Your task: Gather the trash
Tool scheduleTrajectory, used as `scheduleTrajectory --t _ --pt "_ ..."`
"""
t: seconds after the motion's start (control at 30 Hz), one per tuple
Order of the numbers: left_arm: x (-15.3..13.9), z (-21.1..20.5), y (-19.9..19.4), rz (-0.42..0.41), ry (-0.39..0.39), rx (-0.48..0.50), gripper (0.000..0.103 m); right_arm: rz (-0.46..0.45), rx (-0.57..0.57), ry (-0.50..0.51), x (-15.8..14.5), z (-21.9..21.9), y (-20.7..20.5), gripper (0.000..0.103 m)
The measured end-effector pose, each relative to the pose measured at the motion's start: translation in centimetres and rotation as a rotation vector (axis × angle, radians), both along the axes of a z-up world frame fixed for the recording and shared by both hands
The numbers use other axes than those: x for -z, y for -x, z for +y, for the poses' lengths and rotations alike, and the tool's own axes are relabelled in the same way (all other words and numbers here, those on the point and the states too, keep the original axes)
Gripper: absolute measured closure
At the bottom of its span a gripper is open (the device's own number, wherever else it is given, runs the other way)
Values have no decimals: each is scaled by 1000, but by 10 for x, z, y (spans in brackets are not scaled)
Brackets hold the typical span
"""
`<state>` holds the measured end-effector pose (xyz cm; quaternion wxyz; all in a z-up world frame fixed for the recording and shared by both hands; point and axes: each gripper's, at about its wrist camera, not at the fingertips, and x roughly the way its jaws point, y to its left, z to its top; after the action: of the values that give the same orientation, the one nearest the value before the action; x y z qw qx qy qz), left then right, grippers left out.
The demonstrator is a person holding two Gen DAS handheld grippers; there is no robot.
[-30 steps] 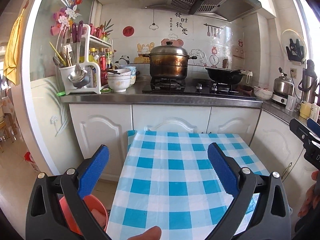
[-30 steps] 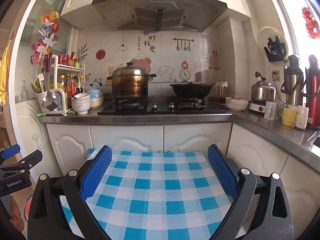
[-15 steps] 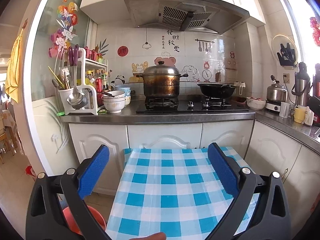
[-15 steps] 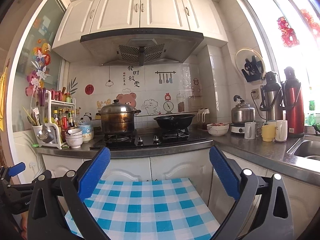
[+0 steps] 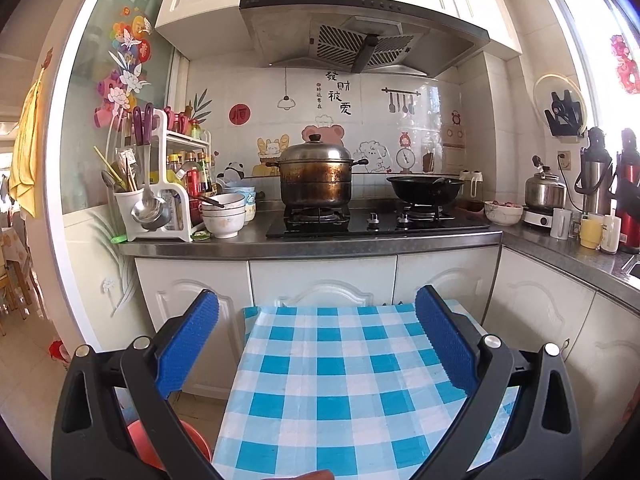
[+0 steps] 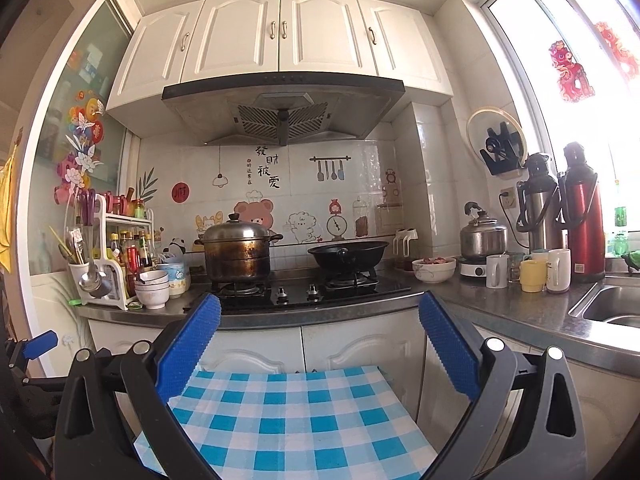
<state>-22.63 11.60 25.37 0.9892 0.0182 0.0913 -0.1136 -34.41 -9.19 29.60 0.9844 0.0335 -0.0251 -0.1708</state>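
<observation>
- Since no trash shows anywhere, both tongs, the left tongs (image 5: 316, 312) and the right tongs (image 6: 320, 320), are wide open and hold nothing.
- They hang over the blue checked tabletop (image 5: 340, 392).
- A red bucket (image 5: 188, 440) sits on the floor, left of it.
- Best tip the tongs down slowly and look for trash first.

Right gripper (image 6: 320, 320) wide apart, empty, above blue checked table (image 6: 304, 420). Beyond: pot (image 6: 237, 254) and wok (image 6: 347, 254) on stove (image 6: 312, 290). Left gripper (image 6: 34, 350) at left edge.
</observation>
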Motion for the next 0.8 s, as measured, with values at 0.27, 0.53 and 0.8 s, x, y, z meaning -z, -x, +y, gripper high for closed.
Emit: scheduleTrajectory --t 0.27,0.53,0.8 --pt "0 1 0 2 3 2 4 5 15 3 -2 -2 0 5" --pt "1 2 -1 5 4 1 4 8 27 -1 -1 -5 0 5" --pt "6 1 -4 12 0 1 4 17 30 -8 4 -6 -1 5"
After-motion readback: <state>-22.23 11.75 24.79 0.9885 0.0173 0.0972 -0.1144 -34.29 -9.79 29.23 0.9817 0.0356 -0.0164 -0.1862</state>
